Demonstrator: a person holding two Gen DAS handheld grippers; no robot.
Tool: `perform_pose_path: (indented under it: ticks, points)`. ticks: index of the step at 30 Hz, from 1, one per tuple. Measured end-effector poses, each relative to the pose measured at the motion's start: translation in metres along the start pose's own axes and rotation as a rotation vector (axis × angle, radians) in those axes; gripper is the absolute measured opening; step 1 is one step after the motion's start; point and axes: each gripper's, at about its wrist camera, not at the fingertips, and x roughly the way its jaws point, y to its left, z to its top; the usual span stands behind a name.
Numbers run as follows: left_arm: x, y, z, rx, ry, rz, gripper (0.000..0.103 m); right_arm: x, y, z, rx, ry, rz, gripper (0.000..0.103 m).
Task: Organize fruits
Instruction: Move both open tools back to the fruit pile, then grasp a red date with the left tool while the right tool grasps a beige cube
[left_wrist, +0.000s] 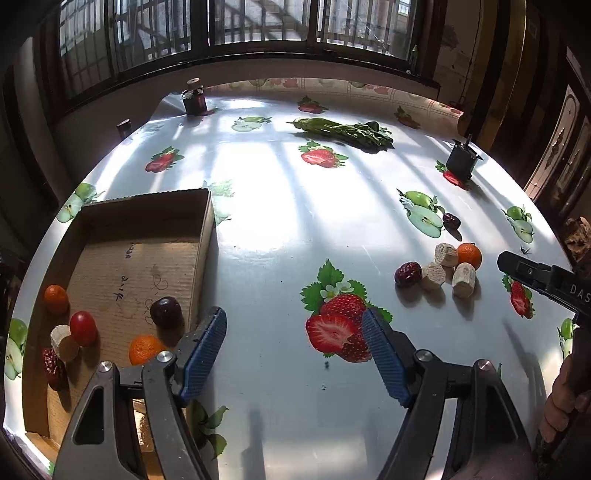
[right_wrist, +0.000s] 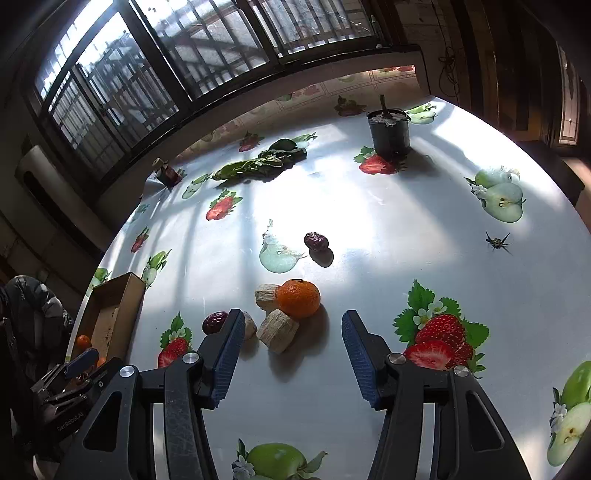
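Observation:
A shallow cardboard box (left_wrist: 122, 221) lies at the table's left and holds a dark plum (left_wrist: 166, 312), a red tomato (left_wrist: 83, 328), two small oranges (left_wrist: 144, 348), a pale chunk (left_wrist: 63, 340) and a red date (left_wrist: 53, 367). My left gripper (left_wrist: 293, 334) is open and empty, just right of the box. On the right lie an orange (right_wrist: 298, 298), pale chunks (right_wrist: 277, 329), a red date (right_wrist: 215, 322) and a dark date (right_wrist: 316, 241). My right gripper (right_wrist: 291, 336) is open and empty, just short of that orange and the chunks.
The round table (left_wrist: 280, 206) has a glossy fruit-print cloth. Leafy greens (left_wrist: 343, 131) lie at the back. A dark jar (left_wrist: 194, 98) stands back left and a black container (right_wrist: 388, 133) back right. Windows run behind the table.

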Motion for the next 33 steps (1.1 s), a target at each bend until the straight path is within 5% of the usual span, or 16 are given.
perform_pose_path:
  ticks: [2,5,15,19,30,33]
  points:
    - [0.009,-0.006,0.005,-0.002,0.022,-0.037,0.058,0.013,0.002,-0.001,-0.012,0.020,-0.006,0.058]
    - [0.025,-0.019,0.013,0.009,0.039,-0.070,0.052,0.028,0.002,-0.004,-0.002,0.029,-0.005,0.058]
    - [0.067,-0.053,0.015,0.054,0.086,-0.137,0.051,0.052,0.011,-0.010,-0.038,0.050,0.014,0.058]
    - [0.071,-0.069,0.013,0.119,0.079,-0.147,0.051,0.051,0.007,-0.011,-0.035,0.063,0.006,0.036]
    - [0.081,-0.096,0.014,0.318,-0.011,-0.175,0.051,0.040,-0.009,-0.011,-0.002,0.054,0.014,0.035]
    - [0.079,-0.101,0.012,0.343,-0.019,-0.167,0.028,0.043,-0.006,-0.013,-0.013,0.065,0.014,0.035]
